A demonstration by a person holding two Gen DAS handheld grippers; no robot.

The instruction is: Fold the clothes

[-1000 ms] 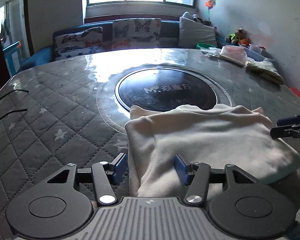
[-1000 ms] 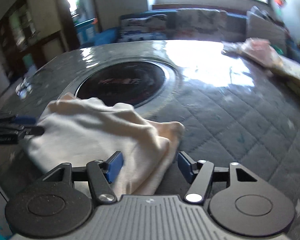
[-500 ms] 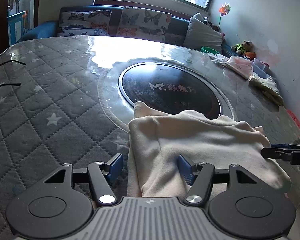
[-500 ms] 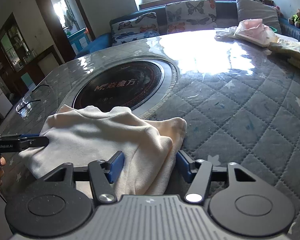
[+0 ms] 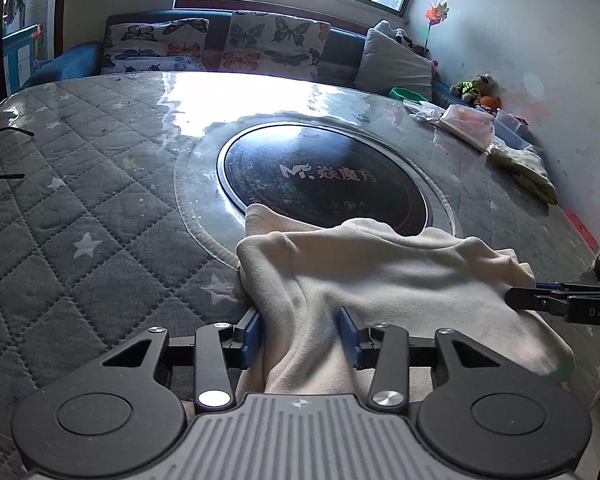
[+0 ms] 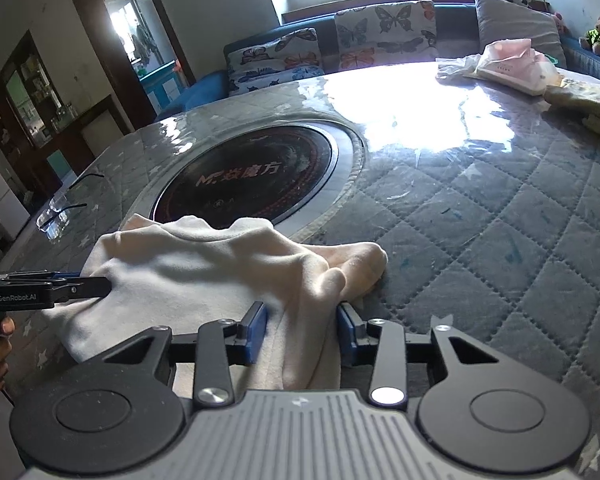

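L gripper (image 5: pixel 300 334) and R gripper (image 6: pixel 302 330) are each straddling a near corner of the cream garment (image 5: pixel 380 276), pads part-open, cloth bunching between (not clamped tight). Garment's lying folded at table (image 5: pixel 100 208) edge; prob. one more fold remaining.

Grey quilted star-print table cover (image 5: pixel 80 216) seen under clear glossy sheet. Round black induction plate (image 5: pixel 320 176) set in table centre, white logo printed on it. Eyeglasses (image 6: pixel 54 216) laid near left table edge. Butterfly-print cushions (image 5: pixel 216 46) lined along blue sofa (image 6: pixel 196 92). Grey pillow (image 5: pixel 396 68) propped at sofa end. Pinwheel (image 5: pixel 434 14) and stuffed toy (image 5: pixel 476 84) placed by wall.
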